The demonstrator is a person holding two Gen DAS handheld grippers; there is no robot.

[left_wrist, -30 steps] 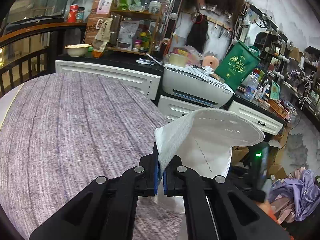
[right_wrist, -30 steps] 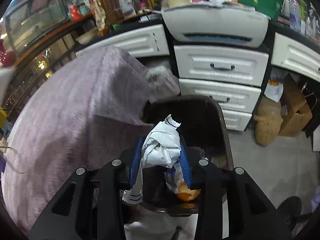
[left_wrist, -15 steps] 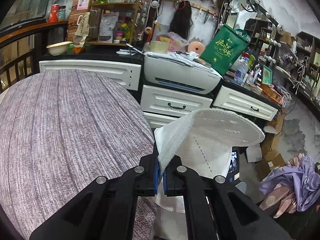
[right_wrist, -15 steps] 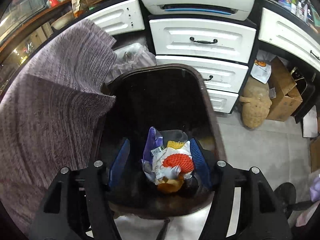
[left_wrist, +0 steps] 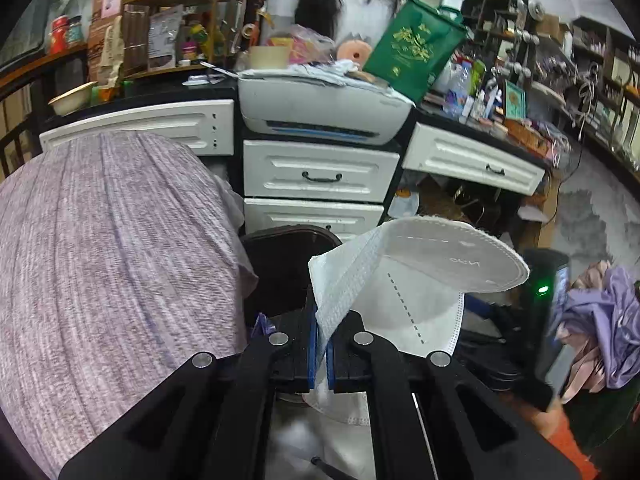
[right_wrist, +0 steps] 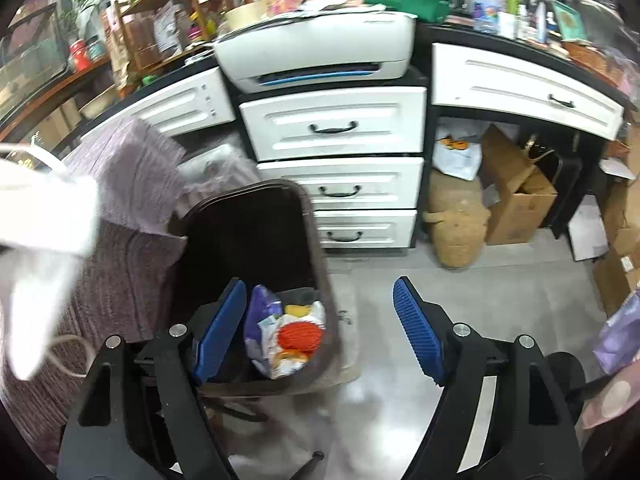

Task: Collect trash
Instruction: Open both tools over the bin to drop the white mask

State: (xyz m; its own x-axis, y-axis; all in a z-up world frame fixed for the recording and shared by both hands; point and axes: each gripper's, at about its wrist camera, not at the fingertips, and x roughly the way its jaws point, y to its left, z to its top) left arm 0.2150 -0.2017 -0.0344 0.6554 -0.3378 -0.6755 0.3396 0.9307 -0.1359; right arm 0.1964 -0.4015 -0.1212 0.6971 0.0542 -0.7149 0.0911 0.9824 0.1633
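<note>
The white folded face mask [left_wrist: 404, 280] is pinched by one edge in the left claw [left_wrist: 319, 344], whose blue pads are pressed nearly together on it; the mask fans out toward 2 o'clock, and its lower part is hidden behind the claw's black arms. In the right wrist view the same mask is only a blurred white shape [right_wrist: 36, 216] at 9 o'clock, cut off by the frame edge. Behind the mask, at 11 o'clock, stands the dark brown plastic trash bin [left_wrist: 280, 264], mostly covered by mask and claw. The right claw [right_wrist: 320, 328] is spread wide and grips nothing; its left pad hangs over the bin [right_wrist: 248, 216], its right pad over the grey floor [right_wrist: 500, 280]. Inside lies crumpled rubbish [right_wrist: 286, 332], purple, white and orange-red, hard to identify. A desk draped in purple woven cloth [left_wrist: 100, 260] touches the bin at 9 o'clock.
</note>
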